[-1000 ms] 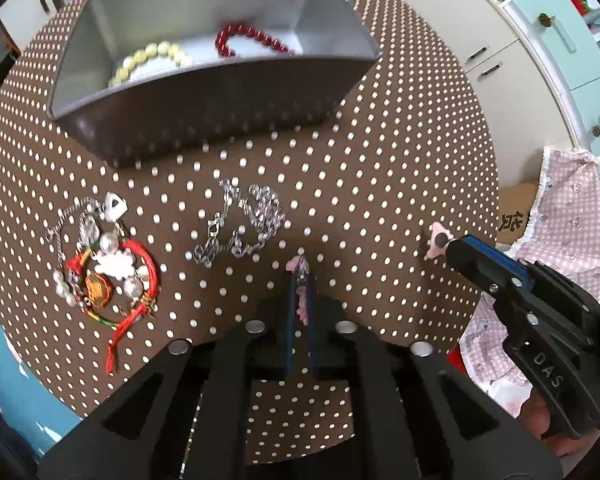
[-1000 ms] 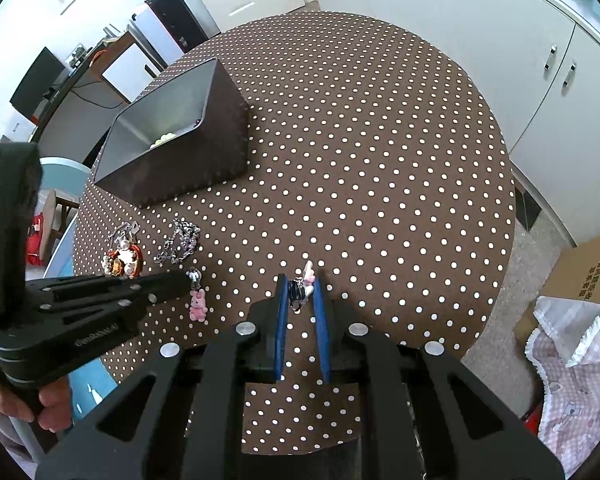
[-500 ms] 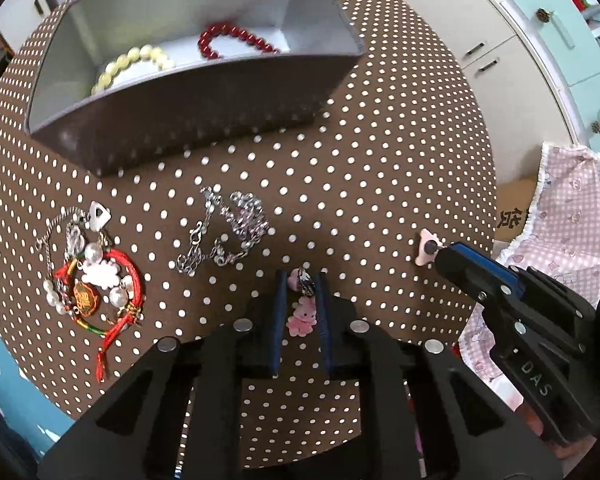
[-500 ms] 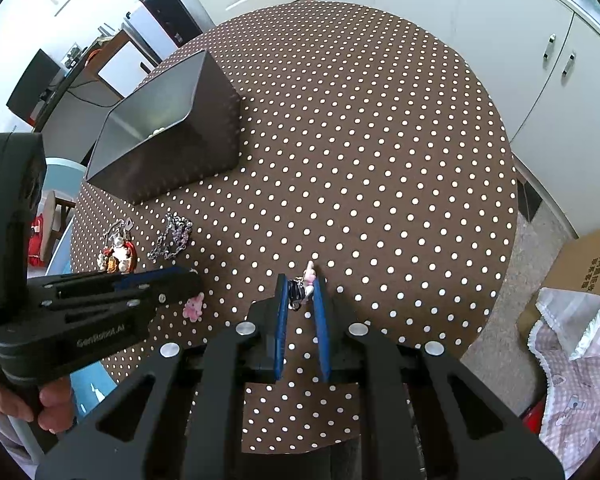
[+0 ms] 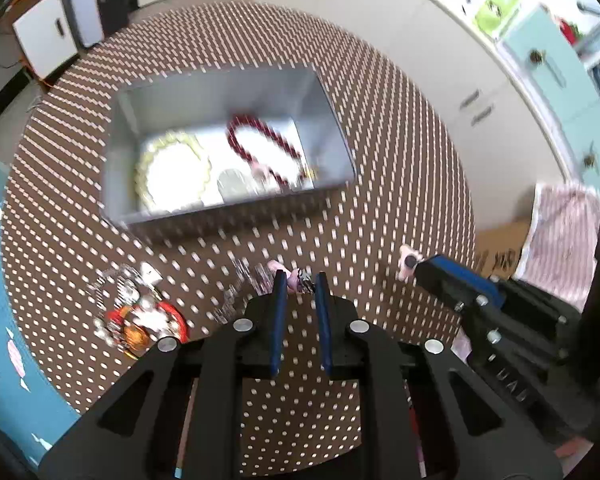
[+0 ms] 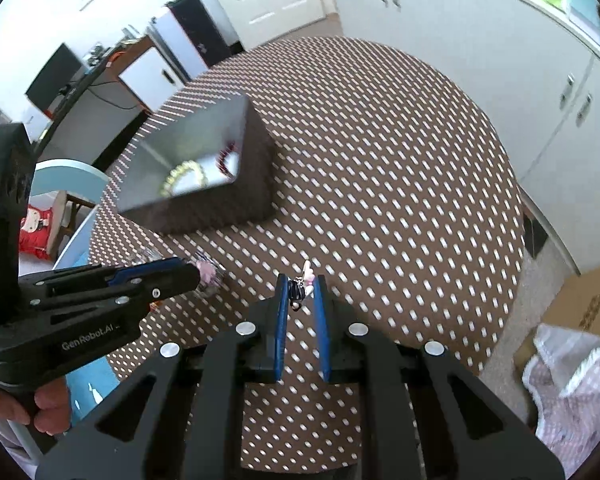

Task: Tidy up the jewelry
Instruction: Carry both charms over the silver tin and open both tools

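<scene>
Holding a small pink charm (image 5: 298,276) with a dark metal clasp, my left gripper (image 5: 300,280) has its blue pads set narrow. My right gripper (image 6: 300,286) pinches a matching charm (image 6: 302,284). Both hang over the dotted brown tablecloth (image 5: 400,184), near the rectangular grey box (image 5: 332,120) containing round red beads (image 5: 268,140) and pale beads (image 5: 172,172).

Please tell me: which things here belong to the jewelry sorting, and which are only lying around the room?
Belong to the job:
grey box
red bead bracelet
pale bead bracelet
silver chain
red cord bracelet
pink charms in left tool and right tool

Just lying about:
pink checked cloth
cardboard box
</scene>
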A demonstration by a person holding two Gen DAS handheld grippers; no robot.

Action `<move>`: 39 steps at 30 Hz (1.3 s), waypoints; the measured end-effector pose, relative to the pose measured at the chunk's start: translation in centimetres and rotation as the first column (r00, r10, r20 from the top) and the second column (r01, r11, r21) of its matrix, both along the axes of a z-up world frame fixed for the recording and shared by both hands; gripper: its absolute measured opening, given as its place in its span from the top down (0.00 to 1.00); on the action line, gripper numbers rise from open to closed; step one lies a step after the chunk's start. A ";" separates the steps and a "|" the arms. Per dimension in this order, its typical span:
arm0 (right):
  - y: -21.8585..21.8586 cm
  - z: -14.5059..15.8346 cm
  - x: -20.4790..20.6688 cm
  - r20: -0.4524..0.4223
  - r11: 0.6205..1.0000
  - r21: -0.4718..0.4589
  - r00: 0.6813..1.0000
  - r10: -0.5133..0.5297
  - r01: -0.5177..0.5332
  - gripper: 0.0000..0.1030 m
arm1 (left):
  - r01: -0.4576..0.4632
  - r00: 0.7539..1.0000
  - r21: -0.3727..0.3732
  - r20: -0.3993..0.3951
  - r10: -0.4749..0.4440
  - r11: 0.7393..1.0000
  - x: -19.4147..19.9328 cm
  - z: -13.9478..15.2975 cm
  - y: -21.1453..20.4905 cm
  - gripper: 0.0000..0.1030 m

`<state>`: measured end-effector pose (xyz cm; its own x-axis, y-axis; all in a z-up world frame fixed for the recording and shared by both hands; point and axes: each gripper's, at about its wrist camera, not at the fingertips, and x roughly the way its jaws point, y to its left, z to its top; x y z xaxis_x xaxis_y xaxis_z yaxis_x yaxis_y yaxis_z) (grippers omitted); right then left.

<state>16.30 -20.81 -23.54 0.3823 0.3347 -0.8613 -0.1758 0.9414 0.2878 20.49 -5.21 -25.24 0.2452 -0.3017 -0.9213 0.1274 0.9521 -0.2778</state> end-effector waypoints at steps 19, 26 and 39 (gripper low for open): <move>6.0 2.1 6.2 0.073 0.983 0.022 0.981 0.180 -0.182 0.56 | -0.164 0.978 -0.081 0.121 0.173 0.983 3.0 5.8 4.9 0.65; 5.0 1.9 6.2 0.055 0.986 0.034 0.986 0.160 -0.162 0.56 | -0.187 0.976 -0.056 0.106 0.192 0.981 2.7 5.2 5.8 0.65; 4.5 -0.1 4.0 -0.013 0.985 0.041 0.986 0.168 -0.168 0.57 | -0.164 0.983 -0.019 0.082 0.165 0.986 0.1 4.2 6.5 0.65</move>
<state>20.32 -16.36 -23.64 0.3037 0.4270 -0.8517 -0.3255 0.8867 0.3284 20.62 1.28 -21.02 0.3679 -0.2614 -0.8924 -0.0076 0.9588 -0.2840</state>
